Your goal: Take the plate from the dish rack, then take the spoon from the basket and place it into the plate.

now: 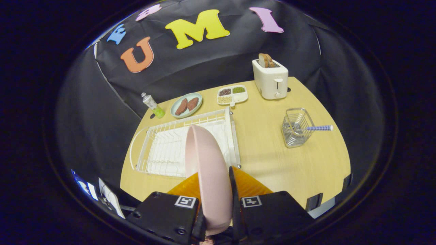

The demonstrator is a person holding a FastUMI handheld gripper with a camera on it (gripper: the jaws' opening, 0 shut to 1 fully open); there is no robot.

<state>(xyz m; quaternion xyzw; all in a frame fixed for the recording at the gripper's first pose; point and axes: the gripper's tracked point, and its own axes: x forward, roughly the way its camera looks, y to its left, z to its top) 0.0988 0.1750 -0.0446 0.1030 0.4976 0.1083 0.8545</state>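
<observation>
With claw (218,204) pinching pink plate (207,170) on edge above dish rack (163,149), lower flat onto bare surface (269,163) toward two o'clock, short of basket (297,132).

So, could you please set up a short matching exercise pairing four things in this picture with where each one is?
Things:
1. pink plate
2. spoon
3. bread slices
4. dish rack

Places:
A. in the toaster
B. on the table, beyond the fingers
C. held on edge in the gripper
D. in the wire basket

Pairs: 1-C, 2-D, 3-A, 4-B
</observation>
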